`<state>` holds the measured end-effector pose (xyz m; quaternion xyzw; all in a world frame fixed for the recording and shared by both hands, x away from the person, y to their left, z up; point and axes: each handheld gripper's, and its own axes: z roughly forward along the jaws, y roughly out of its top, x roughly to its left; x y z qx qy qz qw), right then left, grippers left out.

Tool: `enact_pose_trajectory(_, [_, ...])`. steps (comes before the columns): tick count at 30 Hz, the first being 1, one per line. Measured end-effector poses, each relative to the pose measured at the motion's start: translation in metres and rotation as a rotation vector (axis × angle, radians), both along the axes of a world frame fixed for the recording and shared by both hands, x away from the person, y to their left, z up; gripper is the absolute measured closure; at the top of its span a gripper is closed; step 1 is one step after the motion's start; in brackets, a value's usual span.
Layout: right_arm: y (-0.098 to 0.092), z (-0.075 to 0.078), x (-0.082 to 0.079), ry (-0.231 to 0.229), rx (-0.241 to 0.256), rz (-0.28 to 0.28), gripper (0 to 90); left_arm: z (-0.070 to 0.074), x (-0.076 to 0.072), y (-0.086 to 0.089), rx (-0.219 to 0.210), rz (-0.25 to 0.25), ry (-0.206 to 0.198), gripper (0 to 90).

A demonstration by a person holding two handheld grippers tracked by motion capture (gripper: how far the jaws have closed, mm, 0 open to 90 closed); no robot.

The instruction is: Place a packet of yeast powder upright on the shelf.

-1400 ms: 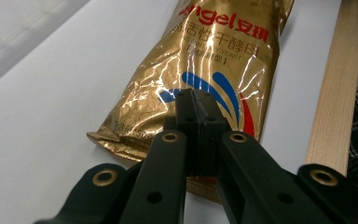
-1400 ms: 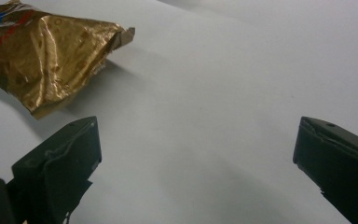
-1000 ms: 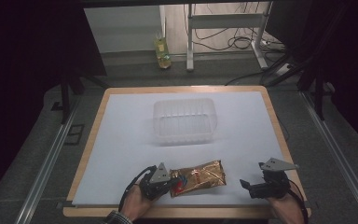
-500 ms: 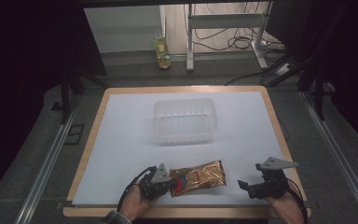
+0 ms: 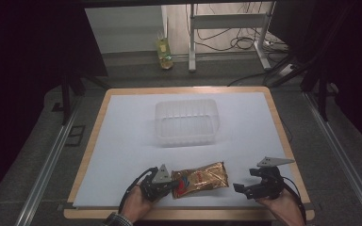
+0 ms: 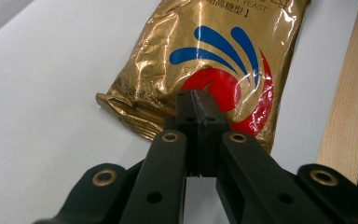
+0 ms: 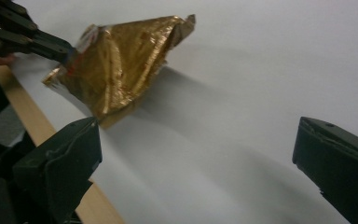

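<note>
Pinching the near end of the crinkled gold foil packet with the red and blue swirl (image 5: 201, 179), my left claw (image 5: 168, 184) has its two black jaws pressed together on the foil, right at the edge of the red print, as the left gripper view shows. The packet sits at the front of the white-covered tabletop (image 5: 122, 141), close to its pale wooden border (image 6: 342, 116), and in the right gripper view its gripped end is raised while the far end touches the white surface. My right claw (image 5: 241, 189) hovers just beside the packet's other end, apart from it, with its jaws spread wide and nothing between them. Farther back, near the middle of the tabletop, stands a clear ribbed plastic tub (image 5: 185, 121), well apart from the packet and from both claws.
</note>
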<state>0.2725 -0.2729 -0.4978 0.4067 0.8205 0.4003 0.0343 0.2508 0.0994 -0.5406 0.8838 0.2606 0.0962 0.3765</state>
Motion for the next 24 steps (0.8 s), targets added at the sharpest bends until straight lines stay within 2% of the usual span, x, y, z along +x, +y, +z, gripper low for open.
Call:
enact_pose_trajectory(2, [0.004, 0.002, 0.001, 0.033, 0.02, 0.005, 1.3, 0.0, 0.0, 0.0, -0.001, -0.001, 0.002, 89.8])
enact_pose_trajectory(6, [0.009, 0.002, 0.003, 0.051, 0.028, 0.006, 1.9, 0.0, 0.0, 0.0, -0.001, 0.0, 0.002, 89.8])
enact_pose_trajectory(12, [0.021, 0.004, 0.009, 0.09, 0.08, 0.033, 11.7, 0.0, 0.0, 0.0, 0.0, -0.002, 0.0, 89.8])
enact_pose_trajectory(15, [0.025, 0.004, 0.011, 0.111, 0.097, 0.041, 12.7, 0.0, 0.0, 0.0, 0.0, -0.003, -0.001, 89.8])
enact_pose_trajectory(20, [0.036, 0.0, 0.015, 0.157, 0.092, 0.068, 16.8, 0.0, 0.0, 0.0, 0.002, -0.005, -0.003, 89.8])
enact_pose_trajectory(24, [0.044, -0.002, 0.019, 0.172, 0.095, 0.071, 22.8, 0.0, 0.0, 0.0, 0.003, -0.006, -0.003, 89.8])
